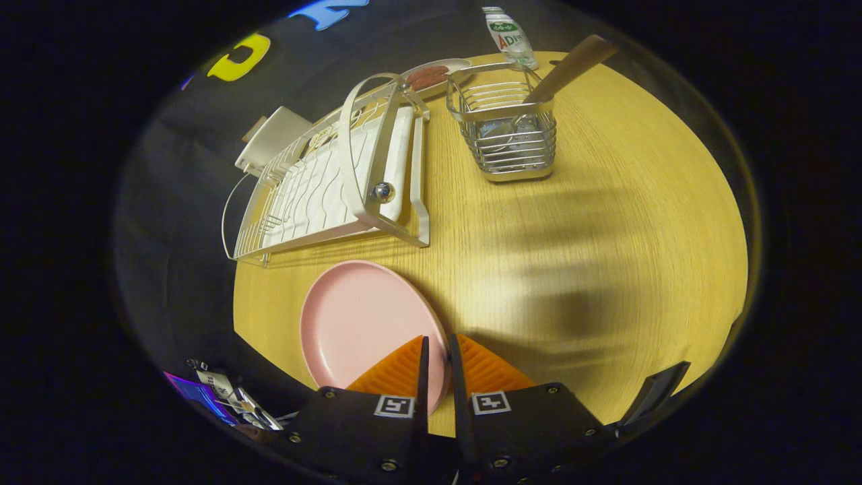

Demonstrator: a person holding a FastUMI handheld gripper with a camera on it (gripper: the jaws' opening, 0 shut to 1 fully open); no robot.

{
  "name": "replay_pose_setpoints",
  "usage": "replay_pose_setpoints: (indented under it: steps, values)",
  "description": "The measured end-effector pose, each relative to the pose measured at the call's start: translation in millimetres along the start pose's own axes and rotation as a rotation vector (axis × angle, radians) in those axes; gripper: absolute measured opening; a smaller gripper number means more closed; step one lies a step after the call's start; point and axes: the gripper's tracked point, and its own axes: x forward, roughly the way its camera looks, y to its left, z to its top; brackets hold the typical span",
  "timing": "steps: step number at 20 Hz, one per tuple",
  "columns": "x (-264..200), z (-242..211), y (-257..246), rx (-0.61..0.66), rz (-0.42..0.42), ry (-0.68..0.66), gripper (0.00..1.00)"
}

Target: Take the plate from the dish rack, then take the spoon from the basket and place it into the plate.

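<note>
Gripping the rim of a round pink plate (360,323) at lower centre, the gripper (438,350) closes its jaws on it over the yellow wooden bench (606,222). Upper left, the white wire dish rack (330,175) stands empty; upper centre, a wooden-handled spoon (569,67) leans in the metal wire basket (505,131), apparently next.

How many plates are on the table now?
2. The pink plate lies near the dish rack, its rim pinched between the gripper fingers. A second plate sits beyond the rack.

tongs (438,350) | fingers nearly closed | gripping a thin rim
</note>
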Motion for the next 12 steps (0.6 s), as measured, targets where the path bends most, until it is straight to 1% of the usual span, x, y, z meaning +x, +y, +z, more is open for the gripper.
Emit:
replay_pose_setpoints:
  steps: [2,5,8,12]
  values:
    - [-16,17,-4,-0.029,-0.007,-0.103,0.31]
    - [-44,41,-15,-0.107,-0.062,-0.284,0.31]
    - [-71,66,-27,-0.153,-0.117,-0.458,0.31]
    - [-93,81,-40,-0.189,-0.155,-0.606,0.31]
